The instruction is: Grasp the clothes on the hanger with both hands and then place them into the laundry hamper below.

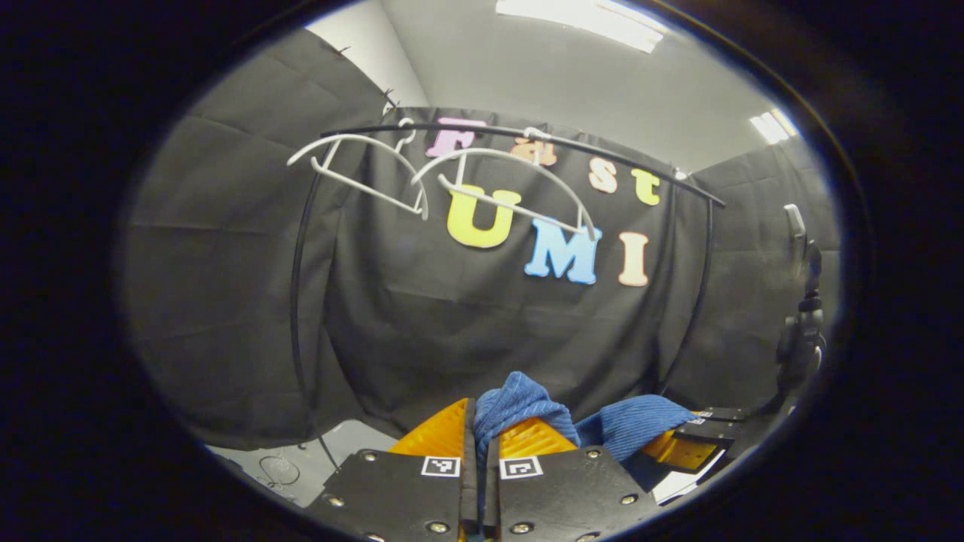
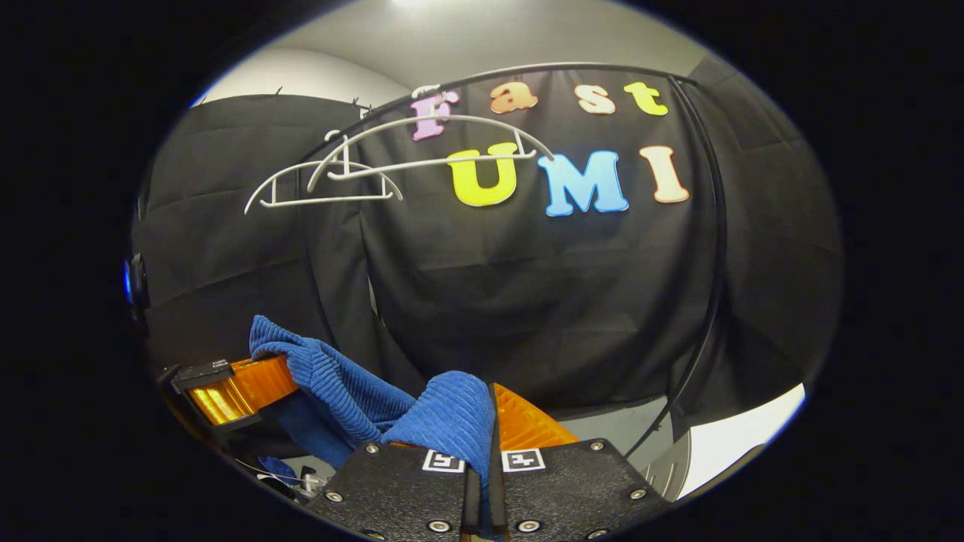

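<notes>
Cloth first: in the left gripper view we see our left gripper (image 1: 480, 440) pinched tight on a fold of the blue garment (image 1: 520, 406), below two bare white hangers (image 1: 504, 188) on the black rail (image 1: 527, 135). In the right gripper view, our right gripper (image 2: 489, 429) clamps the garment's other end, which stretches to the left one.

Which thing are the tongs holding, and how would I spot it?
Find the black rail with two bare white hangers. Well below it, a cloth stretches between the left tongs and right tongs. It is the one blue, ribbed, soft thing there.
</notes>
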{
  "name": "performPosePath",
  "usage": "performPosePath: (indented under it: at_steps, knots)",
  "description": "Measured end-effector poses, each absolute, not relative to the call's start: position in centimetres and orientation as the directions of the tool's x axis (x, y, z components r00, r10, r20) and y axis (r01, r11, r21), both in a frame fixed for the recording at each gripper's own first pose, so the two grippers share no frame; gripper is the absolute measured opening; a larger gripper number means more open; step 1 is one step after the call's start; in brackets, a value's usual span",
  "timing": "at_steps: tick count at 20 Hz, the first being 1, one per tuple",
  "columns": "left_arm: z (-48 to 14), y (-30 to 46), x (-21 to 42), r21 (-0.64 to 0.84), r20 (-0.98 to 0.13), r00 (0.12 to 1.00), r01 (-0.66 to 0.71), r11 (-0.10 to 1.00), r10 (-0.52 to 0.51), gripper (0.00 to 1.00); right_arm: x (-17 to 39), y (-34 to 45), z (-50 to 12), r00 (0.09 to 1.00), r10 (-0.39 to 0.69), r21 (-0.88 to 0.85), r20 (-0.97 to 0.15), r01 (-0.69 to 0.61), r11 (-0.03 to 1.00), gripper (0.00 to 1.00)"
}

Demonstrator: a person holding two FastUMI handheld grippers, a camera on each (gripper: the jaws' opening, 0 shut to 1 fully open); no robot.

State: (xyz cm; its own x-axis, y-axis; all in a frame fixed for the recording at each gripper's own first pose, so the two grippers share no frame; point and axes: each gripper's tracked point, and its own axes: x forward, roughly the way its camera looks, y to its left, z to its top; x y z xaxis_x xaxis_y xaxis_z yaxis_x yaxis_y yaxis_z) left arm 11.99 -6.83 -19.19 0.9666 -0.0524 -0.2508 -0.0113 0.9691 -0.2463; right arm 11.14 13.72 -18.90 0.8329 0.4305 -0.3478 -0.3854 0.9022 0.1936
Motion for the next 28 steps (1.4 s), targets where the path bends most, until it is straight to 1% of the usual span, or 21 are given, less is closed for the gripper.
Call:
performPosePath:
  at_steps: [3,4,5,11,12,14,16,19,21,22,23,24,25,26,27,28]
  knots:
    - [-24.0,-6.5,10.1,-0.208,-0.333,0.942,-0.029,0.978,-0.043,0.04,10.4,13.9,-23.1,0.804,0.426,0.189,-0.415,-0.382,0.905,0.05]
    - [-25.6,-6.5,9.4,-0.203,-0.357,0.933,-0.034,0.979,-0.041,0.02,10.2,13.9,-24.2,0.794,0.424,0.187,-0.435,-0.381,0.906,0.05]
    - [-26.9,-6.2,8.4,-0.195,-0.381,0.924,-0.04,0.98,-0.038,0.04,10.1,13.9,-25.4,0.783,0.421,0.184,-0.457,-0.38,0.906,0.05]
    - [-35.1,-6.2,6.8,-0.136,-0.51,0.86,-0.053,0.989,-0.024,0.04,8.5,13.7,-31.6,0.723,0.397,0.174,-0.566,-0.366,0.914,0.06]
    - [-36.4,-6.2,6.4,-0.132,-0.531,0.847,-0.053,0.99,-0.025,0.06,8.1,13.6,-32.6,0.709,0.392,0.168,-0.586,-0.366,0.915,0.06]
    - [-38.8,-6.2,5.0,-0.116,-0.576,0.817,-0.049,0.992,-0.027,0.04,7.4,13.5,-34.4,0.683,0.379,0.151,-0.624,-0.371,0.916,0.06]
    - [-41.2,-6.4,4.2,-0.102,-0.617,0.787,-0.05,0.993,-0.024,0.06,6.9,13.3,-36.0,0.663,0.365,0.129,-0.654,-0.378,0.917,0.07]
    - [-44.7,-6.6,3.4,-0.081,-0.673,0.739,-0.051,0.995,-0.017,0.02,5.9,12.6,-38.3,0.631,0.332,0.096,-0.701,-0.378,0.921,0.12]
    - [-46.6,-6.6,2.2,-0.071,-0.718,0.696,-0.052,0.996,-0.015,0.04,5.2,12.3,-39.8,0.602,0.318,0.09,-0.732,-0.377,0.922,0.16]
    - [-47.4,-6.7,1.5,-0.062,-0.739,0.674,-0.051,0.997,-0.012,0.04,5.1,12.1,-40.1,0.592,0.312,0.087,-0.743,-0.376,0.922,0.16]
    - [-48.2,-6.6,0.7,-0.055,-0.758,0.652,-0.045,0.997,-0.013,0.04,4.9,11.9,-40.4,0.584,0.302,0.077,-0.754,-0.377,0.923,0.19]
    - [-49.1,-6.5,-0.1,-0.047,-0.776,0.631,-0.042,0.998,-0.01,0.05,4.5,11.6,-40.5,0.579,0.291,0.065,-0.761,-0.379,0.923,0.27]
    - [-49.8,-6.7,-0.9,-0.047,-0.793,0.609,-0.037,0.998,-0.015,0.05,4.4,11.6,-40.4,0.578,0.296,0.069,-0.76,-0.382,0.922,0.33]
    - [-50.1,-6.9,-1.9,-0.049,-0.811,0.585,-0.034,0.998,-0.02,0.02,4.1,11.7,-40.6,0.576,0.303,0.075,-0.759,-0.384,0.92,0.49]
    - [-50.9,-6.9,-2.6,-0.051,-0.825,0.565,-0.038,0.998,-0.021,0.08,3.8,11.7,-40.6,0.574,0.305,0.076,-0.76,-0.388,0.919,0.58]
    - [-51.2,-7.1,-3.3,-0.057,-0.831,0.556,-0.042,0.998,-0.024,0.26,3.4,11.8,-40.7,0.574,0.301,0.069,-0.761,-0.39,0.918,0.73]
